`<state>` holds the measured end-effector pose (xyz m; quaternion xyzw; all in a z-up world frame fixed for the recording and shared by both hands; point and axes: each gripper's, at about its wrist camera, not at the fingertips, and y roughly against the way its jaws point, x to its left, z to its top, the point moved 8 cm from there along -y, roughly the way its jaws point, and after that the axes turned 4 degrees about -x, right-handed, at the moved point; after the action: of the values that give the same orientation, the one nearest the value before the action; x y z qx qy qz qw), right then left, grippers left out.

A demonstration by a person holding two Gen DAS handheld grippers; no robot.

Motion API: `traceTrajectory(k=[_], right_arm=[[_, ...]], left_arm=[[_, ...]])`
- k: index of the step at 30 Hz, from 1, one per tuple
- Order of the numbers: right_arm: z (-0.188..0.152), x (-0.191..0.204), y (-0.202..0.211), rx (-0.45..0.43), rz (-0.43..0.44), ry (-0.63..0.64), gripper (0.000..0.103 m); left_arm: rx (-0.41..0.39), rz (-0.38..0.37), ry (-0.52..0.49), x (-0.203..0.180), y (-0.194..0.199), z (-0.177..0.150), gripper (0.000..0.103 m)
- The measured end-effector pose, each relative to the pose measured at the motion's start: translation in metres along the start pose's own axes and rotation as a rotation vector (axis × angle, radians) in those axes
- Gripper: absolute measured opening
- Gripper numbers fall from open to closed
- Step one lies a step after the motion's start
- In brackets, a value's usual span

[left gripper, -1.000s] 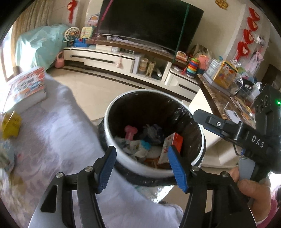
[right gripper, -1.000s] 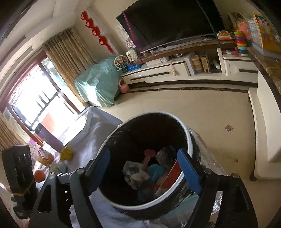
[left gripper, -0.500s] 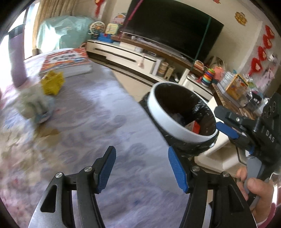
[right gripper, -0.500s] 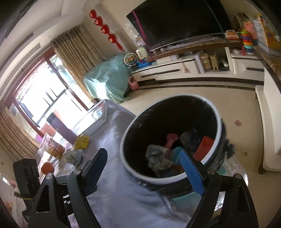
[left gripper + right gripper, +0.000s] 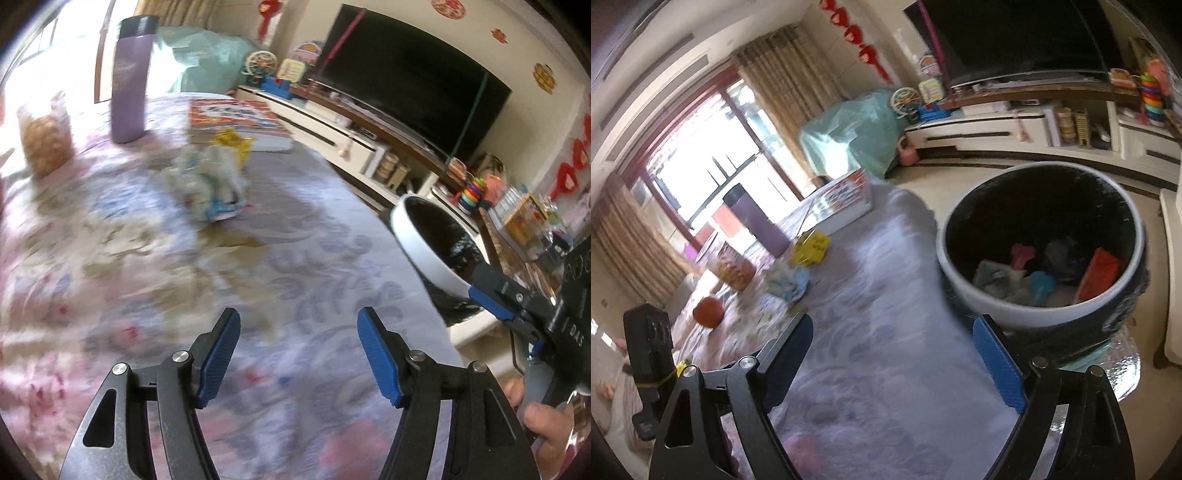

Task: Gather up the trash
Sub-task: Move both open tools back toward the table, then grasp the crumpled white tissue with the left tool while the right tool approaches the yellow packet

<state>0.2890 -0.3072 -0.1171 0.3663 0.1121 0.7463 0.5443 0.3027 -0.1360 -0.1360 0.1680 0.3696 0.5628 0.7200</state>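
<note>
Blue pads on both tongs stand apart with nothing between them. My left tongs [image 5: 297,354] sit low in the left view over the patterned cloth on the bench [image 5: 303,280], spread and bare. My right tongs [image 5: 894,365] are opening wider, also bare, low in the right view.

I judge the step in hand to be going for the next piece of trash. The crumpled wad [image 5: 207,184] lies on the bench up and left of centre in the left view, well apart from the left tongs and straight beyond them. A yellow scrap [image 5: 232,142] lies just behind it, against the book [image 5: 236,114]. In the right view the wad [image 5: 786,280] sits at mid left, up and left of the right tongs.

To do this well, I would keep the tongs spread, come at the wad low along the cloth, straddle it and pinch its bulk, not a loose edge. It looks soft and light, so I expect it may slip or shed bits. The purple bottle [image 5: 131,77] and the snack bag [image 5: 44,133] stand farther back; I would steer clear of both.

The bin [image 5: 1041,240] stands at the bench's edge, right of centre in the right view, already holding trash, near the right tongs' right pad. In the left view the bin [image 5: 424,247] is at mid right.
</note>
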Motion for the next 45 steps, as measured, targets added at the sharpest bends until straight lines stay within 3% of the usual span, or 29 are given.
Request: traceTrajectory(k=[11, 24, 25, 27, 28, 29, 36, 45], right_arm=[[-0.007, 0.035, -0.024, 0.043, 0.044, 0.057, 0.09], [0.015, 0.051, -0.065, 0.05, 0.088, 0.075, 0.09], [0.017, 0.051, -0.069, 0.052, 0.091, 0.076, 0.09], [0.018, 0.053, -0.077, 0.058, 0.093, 0.079, 0.09], [0.019, 0.054, -0.08, 0.06, 0.095, 0.079, 0.09], [0.019, 0.055, -0.083, 0.061, 0.096, 0.079, 0.09], [0.019, 0.068, -0.11, 0.076, 0.101, 0.101, 0.09], [0.018, 0.101, -0.175, 0.112, 0.11, 0.152, 0.09]], left_arm=[[-0.055, 0.056, 0.055, 0.039, 0.003, 0.029, 0.07], [-0.085, 0.074, 0.093, 0.071, -0.064, 0.084, 0.068], [-0.08, 0.073, 0.089, 0.072, -0.07, 0.085, 0.066], [-0.067, 0.059, 0.081, 0.073, -0.08, 0.085, 0.049], [-0.052, 0.049, 0.075, 0.073, -0.086, 0.085, 0.031], [-0.038, 0.044, 0.067, 0.074, -0.092, 0.083, 0.028], [-0.068, 0.051, 0.037, 0.086, -0.073, 0.077, 0.023], [-0.114, 0.062, 0.222, 0.147, -0.036, 0.054, 0.023]])
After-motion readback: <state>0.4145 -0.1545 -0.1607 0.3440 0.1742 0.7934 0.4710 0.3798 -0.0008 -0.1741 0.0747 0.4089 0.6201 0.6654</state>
